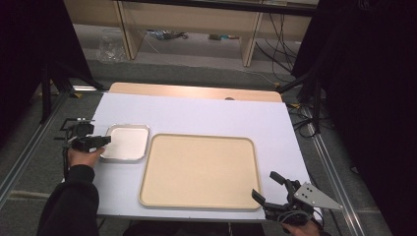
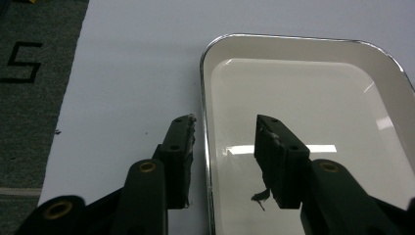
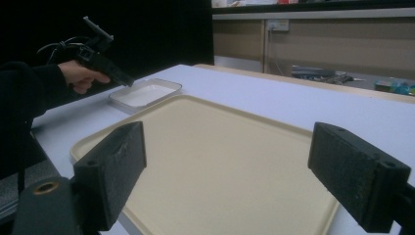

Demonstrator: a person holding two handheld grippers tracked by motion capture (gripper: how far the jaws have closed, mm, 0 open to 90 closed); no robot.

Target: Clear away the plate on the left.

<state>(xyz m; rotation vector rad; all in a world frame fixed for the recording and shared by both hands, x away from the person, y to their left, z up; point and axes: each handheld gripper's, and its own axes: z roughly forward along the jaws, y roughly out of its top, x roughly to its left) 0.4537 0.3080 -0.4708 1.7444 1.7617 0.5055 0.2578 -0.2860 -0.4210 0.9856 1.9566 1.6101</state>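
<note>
Metal tray [image 2: 313, 98] rim between open left gripper [image 2: 222, 142] jaws | right gripper [image 3: 230, 161] jaws wide, empty

Dim room, dark surroundings, soft grainy frames, overhead light glare streak on small tray [image 2: 313, 103], faint shadows

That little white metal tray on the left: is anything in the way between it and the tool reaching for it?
Nothing visible is. The left tool is open and already straddles the near rim of the small white tray, one jaw outside on the table, the other over the tray's inside. The tray holds nothing, and the big beige tray lies beside it.
</note>
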